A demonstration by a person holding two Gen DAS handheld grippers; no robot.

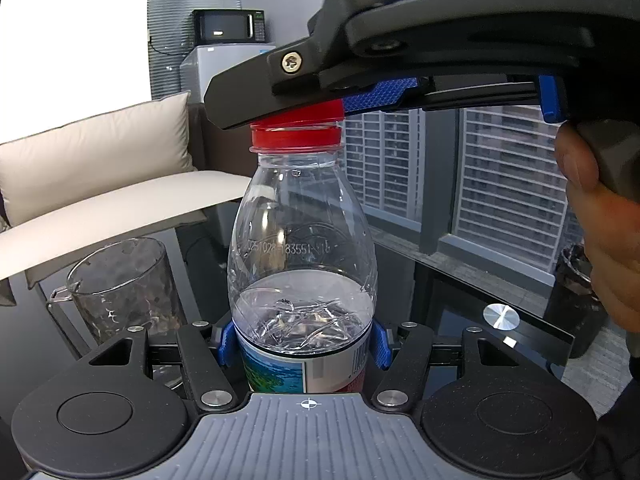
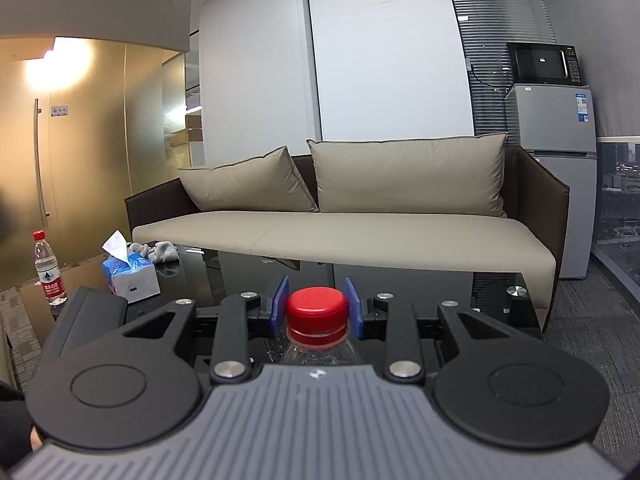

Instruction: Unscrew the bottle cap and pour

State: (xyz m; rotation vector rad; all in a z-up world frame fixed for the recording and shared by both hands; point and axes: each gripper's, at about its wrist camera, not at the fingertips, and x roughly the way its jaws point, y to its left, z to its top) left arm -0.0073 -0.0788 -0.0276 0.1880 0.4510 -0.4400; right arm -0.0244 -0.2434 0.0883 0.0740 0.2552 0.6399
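Bottle (image 1: 302,248) clamped in left gripper (image 1: 303,344) jaws; right gripper (image 2: 316,306) jaws clamped on red cap (image 2: 317,307). Risk: pads slipping on cap, or bottle twisting, water spilling.

Right gripper (image 2: 316,306) low centre of frame, blue pads (image 2: 281,295) closed against both sides of red cap (image 2: 317,307). Clear bottle (image 2: 320,350) neck just below cap, rest hidden behind gripper body. Dark glass table (image 2: 400,280) beyond. Tissue box (image 2: 130,276) at left, grey cloth (image 2: 160,251) just behind it. Second bottle (image 2: 48,268), red-capped, upright at far left. Beige sofa (image 2: 340,232) across middle. Microwave (image 2: 546,62) atop fridge (image 2: 554,152), upper right.
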